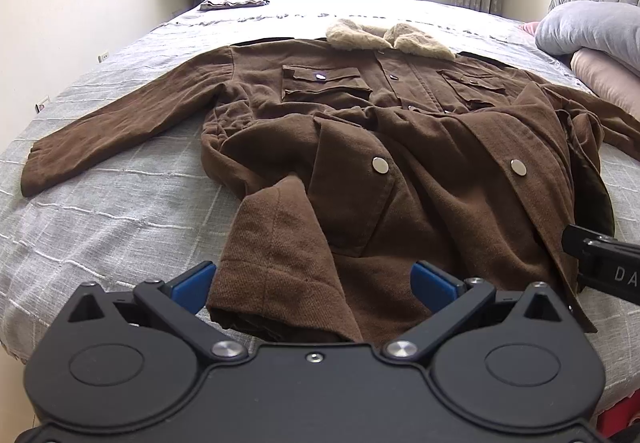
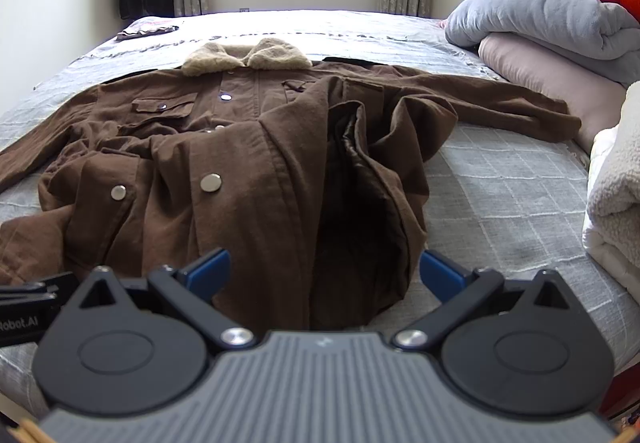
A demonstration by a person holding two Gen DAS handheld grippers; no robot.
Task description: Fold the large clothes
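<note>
The coat [image 1: 360, 147] is lying face up across the bed [image 1: 112, 211], fur collar [image 1: 384, 37] at the far end, hem toward the cameras. Both sleeves are stretched out sideways, one to each edge. It's not flat though: the lower half is rumpled, the left hem corner is flipped back on itself, and on the right the front panel has fallen open so you can see the dark lining [image 2: 360, 179].

Left gripper [image 1: 312, 283] is spread wide, blue pads either side of that flipped hem corner, not pinching anything. Right gripper [image 2: 324, 271] is also wide open, sitting right at the hem below the open lining, nothing in it.

So I'd say we're at the very start, basically the grab-the-hem stage before any real fold. Next move probably needs both grippers to close on the hem corners, then either tug it flat or carry the bottom up toward the collar. That fabric looks thick and heavy, so get a deep bite or it'll slip.

Around it: pillows [image 2: 552, 15] on the right, a small folded item [image 1: 234, 4] at the far corner.
</note>
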